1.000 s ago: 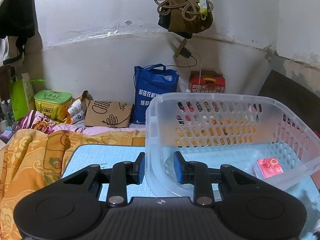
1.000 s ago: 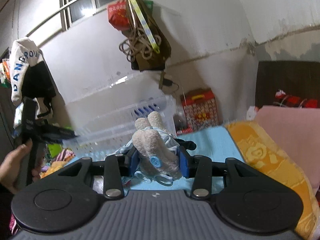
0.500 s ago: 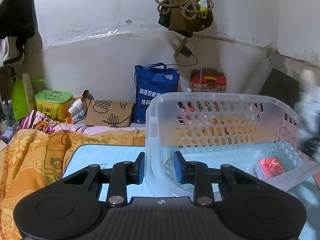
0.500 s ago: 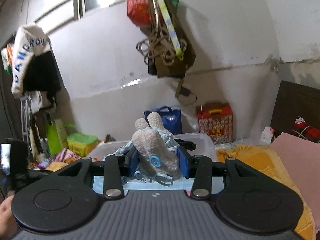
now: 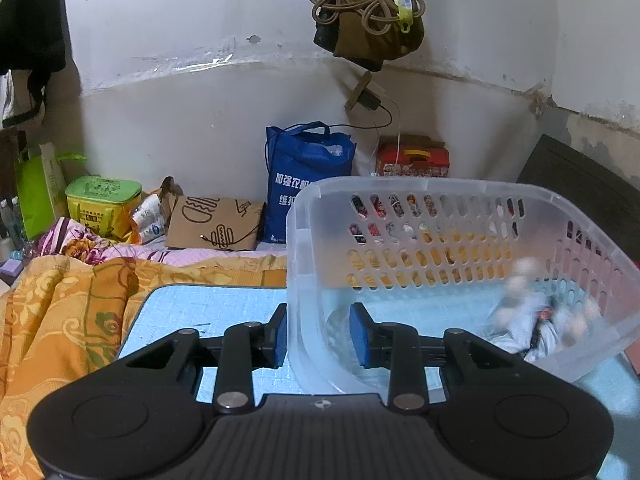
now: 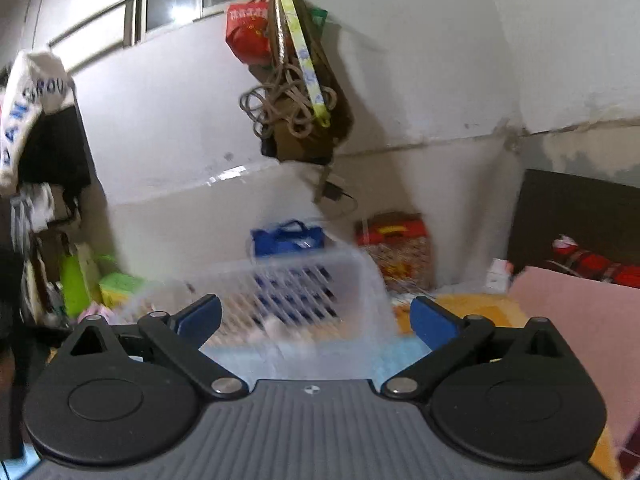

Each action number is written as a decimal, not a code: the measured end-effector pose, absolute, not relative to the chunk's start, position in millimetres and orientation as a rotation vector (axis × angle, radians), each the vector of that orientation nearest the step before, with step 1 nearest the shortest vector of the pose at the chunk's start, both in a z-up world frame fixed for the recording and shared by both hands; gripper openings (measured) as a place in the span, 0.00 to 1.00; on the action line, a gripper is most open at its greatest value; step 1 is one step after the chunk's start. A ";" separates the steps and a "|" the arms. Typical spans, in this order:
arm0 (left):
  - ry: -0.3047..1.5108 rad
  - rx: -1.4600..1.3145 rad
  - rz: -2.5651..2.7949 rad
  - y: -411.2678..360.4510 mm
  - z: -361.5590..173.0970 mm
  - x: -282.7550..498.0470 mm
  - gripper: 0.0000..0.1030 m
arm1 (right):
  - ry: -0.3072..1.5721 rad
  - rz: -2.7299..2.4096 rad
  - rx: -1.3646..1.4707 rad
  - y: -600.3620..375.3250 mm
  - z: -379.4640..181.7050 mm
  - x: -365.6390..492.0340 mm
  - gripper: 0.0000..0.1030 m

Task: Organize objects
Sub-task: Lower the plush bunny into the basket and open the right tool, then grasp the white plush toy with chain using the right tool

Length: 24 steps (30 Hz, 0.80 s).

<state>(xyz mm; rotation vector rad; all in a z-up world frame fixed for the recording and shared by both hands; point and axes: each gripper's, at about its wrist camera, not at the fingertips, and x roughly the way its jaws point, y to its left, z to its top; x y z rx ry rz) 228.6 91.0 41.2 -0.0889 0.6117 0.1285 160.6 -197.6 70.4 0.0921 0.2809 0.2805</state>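
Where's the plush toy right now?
In the left wrist view the plush toy is a blur inside the clear basket, low at its right end. The right tongs have just opened and hold nothing.

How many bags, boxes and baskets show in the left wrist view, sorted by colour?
Blue: 1, tote bag
Red: 1, gift box
Brown: 1, paper bag
Green: 2, lidded box and standing bag
Clear: 1, basket
Total: 6
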 end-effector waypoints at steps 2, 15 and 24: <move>0.611 -0.088 0.133 90.0 41.2 228.3 0.35 | 0.294 0.273 0.097 -204.3 54.1 144.1 1.00; 0.601 -0.087 0.143 88.3 40.8 225.4 0.34 | 0.311 0.345 0.193 -209.7 18.1 80.9 1.00; 0.618 -0.089 0.139 90.3 43.1 229.8 0.34 | 0.317 0.424 0.129 -160.5 4.5 70.2 1.00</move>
